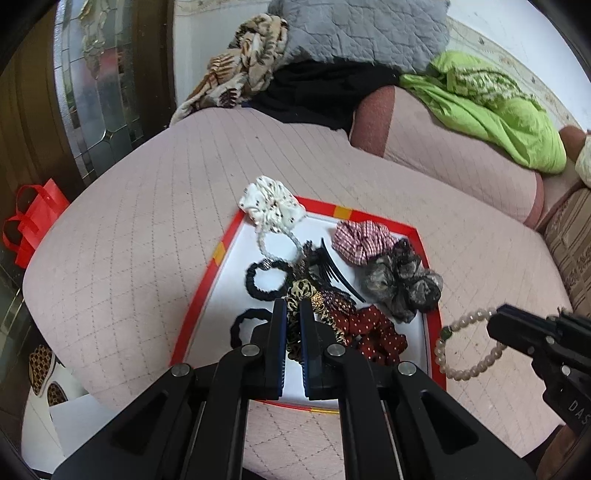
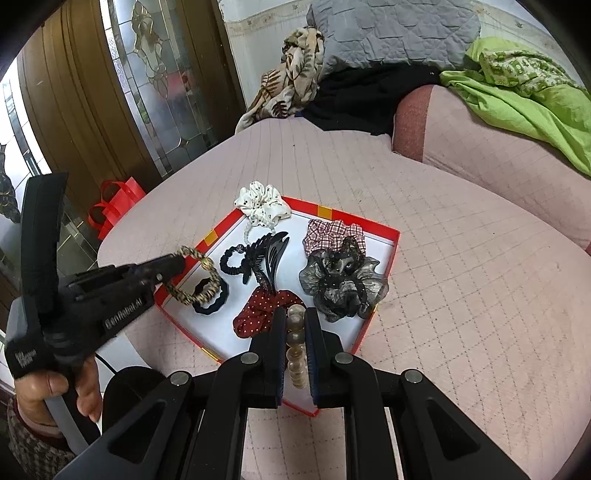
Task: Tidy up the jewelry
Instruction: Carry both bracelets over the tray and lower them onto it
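A red-rimmed white box [image 1: 417, 230] lies on a pink quilted cushion. It holds a white scrunchie [image 1: 269, 201], a checked one [image 1: 360, 238], a grey sheer one [image 1: 402, 280], a red dotted one [image 1: 373, 332], black hair ties [image 1: 258, 280] and a black claw clip [image 1: 332, 266]. My left gripper [image 1: 293, 304] is shut on a leopard-print band [image 1: 301, 290] above the box's near left part; the right wrist view shows that band [image 2: 207, 291] hanging from it. My right gripper [image 2: 295, 317] is shut on a pearl bead bracelet [image 2: 295, 354], which dangles just right of the box [image 1: 469, 371].
A red bag [image 1: 33, 218] stands on the floor to the left. Green cloth [image 1: 491, 107], a grey quilt [image 1: 362, 29] and patterned fabric [image 1: 251, 66] are piled at the back. A person's hand [image 2: 74, 387] grips the left tool's handle.
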`<state>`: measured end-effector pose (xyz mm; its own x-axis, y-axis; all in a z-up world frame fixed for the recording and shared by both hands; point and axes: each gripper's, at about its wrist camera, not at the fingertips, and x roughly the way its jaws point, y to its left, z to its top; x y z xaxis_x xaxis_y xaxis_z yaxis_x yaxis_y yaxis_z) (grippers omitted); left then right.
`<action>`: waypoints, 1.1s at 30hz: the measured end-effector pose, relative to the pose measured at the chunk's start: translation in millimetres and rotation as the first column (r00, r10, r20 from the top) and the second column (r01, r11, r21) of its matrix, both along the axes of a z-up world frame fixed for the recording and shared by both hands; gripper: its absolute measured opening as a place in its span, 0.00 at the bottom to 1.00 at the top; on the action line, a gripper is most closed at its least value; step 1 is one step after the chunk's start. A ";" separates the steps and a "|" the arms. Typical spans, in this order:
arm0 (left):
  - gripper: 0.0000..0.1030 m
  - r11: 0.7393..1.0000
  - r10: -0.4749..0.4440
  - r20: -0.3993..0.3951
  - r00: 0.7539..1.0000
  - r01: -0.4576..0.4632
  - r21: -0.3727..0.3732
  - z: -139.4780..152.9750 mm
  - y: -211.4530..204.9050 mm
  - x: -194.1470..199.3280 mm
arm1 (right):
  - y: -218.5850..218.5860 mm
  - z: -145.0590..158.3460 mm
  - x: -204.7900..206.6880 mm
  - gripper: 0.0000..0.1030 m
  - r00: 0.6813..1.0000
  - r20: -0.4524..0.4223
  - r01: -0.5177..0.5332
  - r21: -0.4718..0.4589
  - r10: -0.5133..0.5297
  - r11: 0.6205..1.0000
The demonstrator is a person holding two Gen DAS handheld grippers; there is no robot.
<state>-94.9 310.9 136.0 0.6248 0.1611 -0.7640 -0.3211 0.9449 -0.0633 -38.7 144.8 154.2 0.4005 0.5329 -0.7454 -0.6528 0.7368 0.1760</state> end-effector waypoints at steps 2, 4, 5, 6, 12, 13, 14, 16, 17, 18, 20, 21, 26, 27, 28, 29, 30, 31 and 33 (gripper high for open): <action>0.06 1.000 -0.011 -0.013 1.000 0.011 0.015 -5.0 -4.7 3.2 | 2.8 -2.1 2.0 0.11 1.000 -0.004 -0.003 -0.004 0.003 1.000; 0.06 1.000 -0.019 -0.021 1.000 0.019 0.016 -8.7 -6.3 5.0 | 4.9 -4.1 3.7 0.11 1.000 -0.008 -0.004 -0.007 0.004 1.000; 0.06 1.000 -0.022 -0.025 0.999 0.022 0.015 -10.1 -5.8 6.2 | 6.3 -5.8 4.9 0.11 1.000 -0.011 -0.004 -0.008 0.004 1.000; 0.06 1.000 -0.023 -0.032 0.999 0.024 0.012 -13.1 -5.8 7.7 | 7.5 -7.5 6.3 0.11 1.000 -0.015 -0.004 -0.010 0.004 1.000; 0.06 1.000 -0.028 -0.066 0.997 0.028 0.001 -27.9 -4.1 13.3 | 15.4 -16.0 13.4 0.11 0.999 -0.032 0.000 -0.018 -0.001 1.000; 0.06 1.000 -0.028 -0.071 0.997 0.028 0.000 -29.7 -3.7 14.5 | 17.2 -17.5 14.9 0.11 0.999 -0.033 0.000 -0.021 0.000 1.000; 0.06 1.000 -0.028 -0.075 0.997 0.028 0.000 -31.7 -3.2 15.1 | 18.7 -18.5 16.0 0.11 0.999 -0.034 -0.001 -0.022 0.000 1.000; 0.06 1.000 -0.026 -0.082 0.996 0.026 0.000 -35.2 -2.4 16.0 | 22.0 -20.8 18.5 0.11 0.999 -0.035 -0.002 -0.025 0.001 1.000; 0.06 1.000 -0.025 -0.088 0.996 0.025 -0.001 -37.5 -1.7 16.9 | 23.2 -21.8 19.5 0.11 0.999 -0.035 -0.001 -0.026 0.000 1.000; 0.06 1.000 -0.025 -0.092 0.995 0.025 -0.002 -39.5 -0.7 17.3 | 24.7 -23.3 21.3 0.11 0.999 -0.036 0.000 -0.027 -0.001 1.000; 0.06 1.000 -0.025 -0.099 0.995 0.024 -0.002 -42.7 0.9 19.4 | 26.7 -26.4 24.9 0.11 0.999 -0.040 0.006 -0.024 -0.006 1.000; 0.06 1.000 -0.023 -0.104 0.994 0.023 -0.004 -45.1 2.1 20.4 | 27.5 -28.5 27.7 0.11 0.999 -0.047 0.009 -0.020 -0.010 1.000; 0.06 1.000 -0.020 -0.116 0.993 0.018 -0.012 -51.5 5.7 23.7 | 29.7 -34.0 36.2 0.11 0.997 -0.076 0.023 -0.008 -0.023 1.000; 0.06 1.000 -0.020 -0.117 0.993 0.019 -0.013 -52.1 6.2 23.9 | 30.3 -34.7 37.4 0.11 0.997 -0.078 0.023 -0.006 -0.023 1.000; 0.06 1.000 -0.021 -0.120 0.993 0.019 -0.014 -53.5 6.8 24.7 | 30.7 -35.6 37.3 0.11 0.996 -0.080 0.023 -0.004 -0.023 1.000; 0.06 1.000 -0.021 -0.122 0.992 0.020 -0.015 -54.7 7.0 25.0 | 31.2 -36.6 38.3 0.11 0.996 -0.084 0.023 -0.002 -0.023 1.000; 0.06 1.000 -0.021 -0.124 0.992 0.020 -0.015 -55.4 6.6 25.5 | 31.9 -38.1 39.5 0.11 0.996 -0.088 0.024 0.000 -0.024 1.000; 0.06 1.000 -0.022 -0.128 0.992 0.020 -0.016 -57.1 6.7 26.1 | 32.4 -39.4 40.6 0.11 0.996 -0.091 0.025 0.003 -0.024 1.000; 0.06 1.000 -0.021 -0.134 0.991 0.019 -0.015 -59.8 6.5 26.5 | 33.3 -42.8 43.0 0.11 0.994 -0.101 0.028 0.006 -0.027 1.000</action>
<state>-68.4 317.4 76.3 0.5193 0.1384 -0.8433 -0.3089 0.9505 -0.0342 4.3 178.1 111.3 0.3378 0.5286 -0.7788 -0.6108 0.7526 0.2459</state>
